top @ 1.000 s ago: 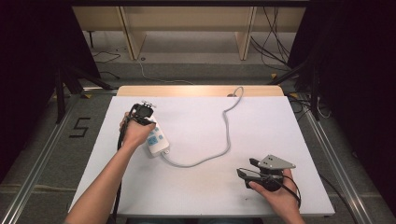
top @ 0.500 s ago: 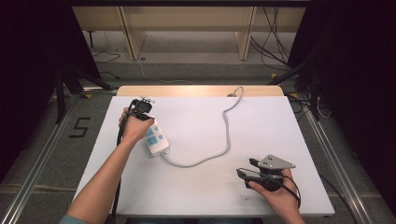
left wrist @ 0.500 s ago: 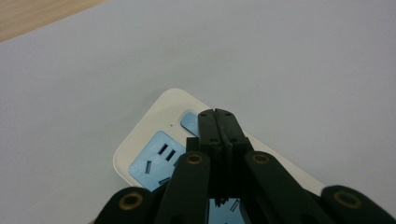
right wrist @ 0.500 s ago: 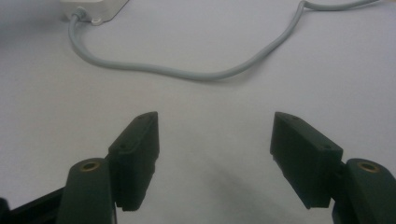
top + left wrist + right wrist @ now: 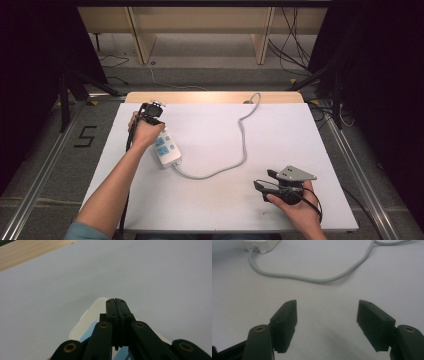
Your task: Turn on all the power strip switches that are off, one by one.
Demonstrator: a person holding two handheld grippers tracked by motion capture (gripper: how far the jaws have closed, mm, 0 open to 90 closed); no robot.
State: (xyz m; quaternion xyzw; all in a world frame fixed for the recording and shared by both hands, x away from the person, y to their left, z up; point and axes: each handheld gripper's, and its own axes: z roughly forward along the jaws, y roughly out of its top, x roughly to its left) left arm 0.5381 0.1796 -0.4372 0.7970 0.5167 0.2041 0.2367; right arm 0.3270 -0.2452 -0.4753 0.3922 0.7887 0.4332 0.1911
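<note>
I see my left hand-held gripper (image 5: 117, 312), jaws closed, apparently empty, over the power strip (image 5: 165, 148); the right hand-held gripper (image 5: 327, 322) gapes beyond its cable (image 5: 312, 278)

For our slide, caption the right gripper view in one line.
Open right gripper above the white table, facing a grey cable and power strip.

A white tabletop (image 5: 280, 135) carries a white power strip (image 5: 166, 148) with blue sockets at its left. Its grey cable (image 5: 243, 145) loops right, then runs to the far wooden edge (image 5: 210, 97). A "5" (image 5: 85, 136) marks the floor at left.
</note>
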